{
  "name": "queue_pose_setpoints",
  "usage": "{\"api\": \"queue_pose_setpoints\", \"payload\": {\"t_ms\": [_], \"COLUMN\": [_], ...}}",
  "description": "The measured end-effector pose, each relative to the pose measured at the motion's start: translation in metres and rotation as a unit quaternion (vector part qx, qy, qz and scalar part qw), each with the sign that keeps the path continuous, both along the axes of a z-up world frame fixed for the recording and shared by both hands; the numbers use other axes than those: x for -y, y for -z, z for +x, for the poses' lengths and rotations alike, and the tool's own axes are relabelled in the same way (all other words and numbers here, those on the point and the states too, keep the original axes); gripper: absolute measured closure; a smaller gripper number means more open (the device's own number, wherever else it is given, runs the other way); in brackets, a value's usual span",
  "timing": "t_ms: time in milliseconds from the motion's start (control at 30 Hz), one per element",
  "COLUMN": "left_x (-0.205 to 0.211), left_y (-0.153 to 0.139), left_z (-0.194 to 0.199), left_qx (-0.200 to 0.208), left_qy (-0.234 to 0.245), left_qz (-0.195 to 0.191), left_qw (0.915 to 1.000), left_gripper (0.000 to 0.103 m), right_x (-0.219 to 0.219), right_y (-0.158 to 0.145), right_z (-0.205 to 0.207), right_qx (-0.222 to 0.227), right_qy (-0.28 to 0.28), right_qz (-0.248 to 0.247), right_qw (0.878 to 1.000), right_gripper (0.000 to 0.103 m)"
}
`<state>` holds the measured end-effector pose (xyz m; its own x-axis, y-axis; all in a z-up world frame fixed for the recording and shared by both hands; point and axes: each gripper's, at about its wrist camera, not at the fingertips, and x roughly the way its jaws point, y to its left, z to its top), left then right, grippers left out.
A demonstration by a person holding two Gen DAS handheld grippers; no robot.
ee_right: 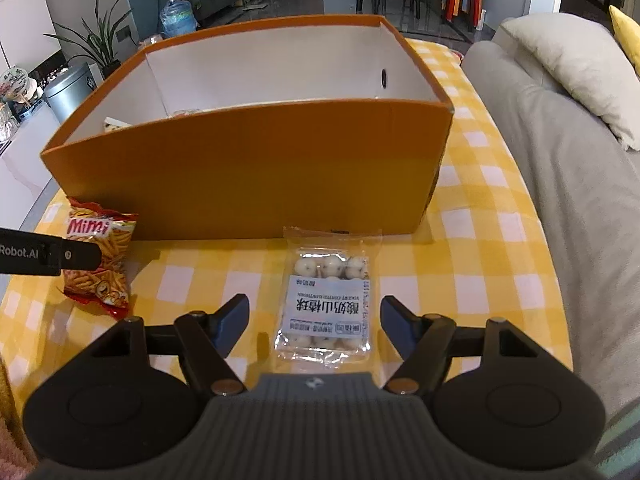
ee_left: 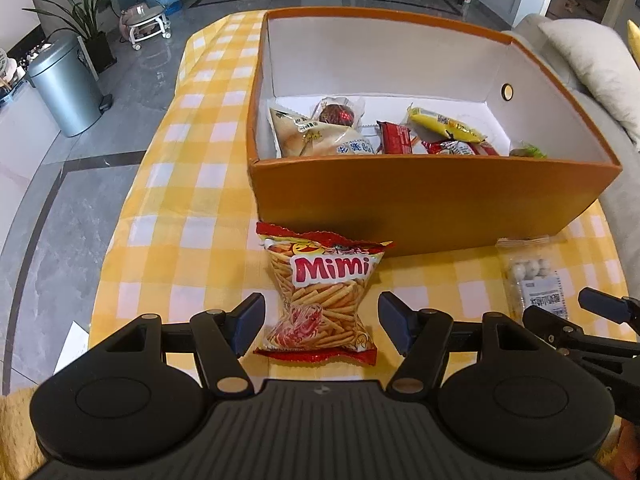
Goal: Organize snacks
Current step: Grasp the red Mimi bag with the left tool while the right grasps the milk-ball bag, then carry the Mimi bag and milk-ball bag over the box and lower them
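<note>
Lying on the yellow checked tablecloth [ee_left: 192,208], the bag of Mimi sticks [ee_left: 320,300] sits between the spread fingers of the left gripper [ee_left: 322,326], which is wide open and holds nothing; neither pad touches the bag. At 12 o'clock from the bag, just beyond its top edge, stands the orange box [ee_left: 420,204], open on top with a white inside. Several wrapped snacks lie on its floor: a bread bun [ee_left: 320,138] at the left, a red packet [ee_left: 394,138] and a yellow packet [ee_left: 444,122] toward the middle.

At 3 o'clock from the Mimi bag, in the left wrist view, lies a clear packet of white balls [ee_right: 330,304], also on the cloth and close to the box's front wall. In the right wrist view this packet rests between the fingers of the right gripper [ee_right: 316,322], likewise fully spread and empty, with gaps on both sides. A grey sofa [ee_right: 560,160] runs along the table at 3 o'clock, and a metal bin [ee_left: 66,84] stands on the floor at 10 o'clock.
</note>
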<state>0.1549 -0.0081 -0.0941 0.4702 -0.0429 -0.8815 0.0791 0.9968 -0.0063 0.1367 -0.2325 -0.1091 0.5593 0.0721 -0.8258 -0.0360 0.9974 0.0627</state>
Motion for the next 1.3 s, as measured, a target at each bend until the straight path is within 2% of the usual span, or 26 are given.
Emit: {"api": "queue_pose_setpoints", "payload": {"t_ms": [200, 267, 333, 433, 500, 600, 667, 833, 867, 900, 1067, 1133, 1300], "left_x": [0.002, 0.003, 0.003, 0.002, 0.003, 0.002, 0.002, 0.001, 0.001, 0.001, 0.000, 0.001, 0.001], "left_y": [0.007, 0.008, 0.010, 0.013, 0.013, 0.013, 0.013, 0.013, 0.013, 0.013, 0.013, 0.013, 0.012], "left_z": [0.009, 0.011, 0.014, 0.018, 0.019, 0.020, 0.020, 0.020, 0.020, 0.020, 0.020, 0.020, 0.022], "left_qx": [-0.011, -0.013, -0.017, -0.026, -0.027, -0.029, -0.029, -0.029, -0.029, -0.029, -0.030, -0.032, -0.038], "left_qy": [0.006, 0.007, 0.005, 0.004, 0.005, 0.004, 0.004, 0.002, 0.002, 0.002, 0.002, 0.002, 0.000], "left_qz": [0.000, 0.005, 0.007, -0.002, -0.003, -0.010, -0.010, -0.013, -0.013, -0.013, -0.013, -0.012, -0.012], "left_qw": [0.9999, 0.9999, 0.9998, 0.9997, 0.9996, 0.9995, 0.9995, 0.9995, 0.9995, 0.9995, 0.9995, 0.9994, 0.9992], "left_gripper": [0.028, 0.030, 0.037, 0.043, 0.046, 0.052, 0.055, 0.056, 0.057, 0.057, 0.057, 0.057, 0.059], "right_x": [0.000, -0.001, -0.002, -0.004, -0.005, -0.008, -0.009, -0.007, -0.005, -0.004, 0.007, 0.007, 0.004], "right_y": [0.007, 0.009, 0.010, 0.011, 0.012, 0.013, 0.013, 0.011, 0.012, 0.012, 0.018, 0.020, 0.019], "right_z": [0.009, 0.012, 0.014, 0.016, 0.017, 0.018, 0.018, 0.017, 0.017, 0.017, 0.020, 0.022, 0.022], "right_qx": [-0.009, -0.011, -0.010, -0.008, -0.006, -0.006, -0.005, -0.001, -0.002, -0.004, -0.021, -0.027, -0.028], "right_qy": [0.000, -0.003, -0.004, -0.007, -0.010, -0.018, -0.021, -0.015, -0.008, -0.003, 0.015, 0.013, 0.007], "right_qz": [0.005, 0.003, -0.002, -0.006, -0.014, -0.024, -0.030, -0.024, -0.026, -0.027, 0.001, 0.008, 0.004], "right_qw": [1.000, 1.000, 1.000, 1.000, 1.000, 1.000, 0.999, 1.000, 1.000, 1.000, 1.000, 1.000, 1.000], "right_gripper": [0.033, 0.038, 0.038, 0.039, 0.043, 0.054, 0.056, 0.055, 0.045, 0.040, 0.040, 0.044, 0.047]}}
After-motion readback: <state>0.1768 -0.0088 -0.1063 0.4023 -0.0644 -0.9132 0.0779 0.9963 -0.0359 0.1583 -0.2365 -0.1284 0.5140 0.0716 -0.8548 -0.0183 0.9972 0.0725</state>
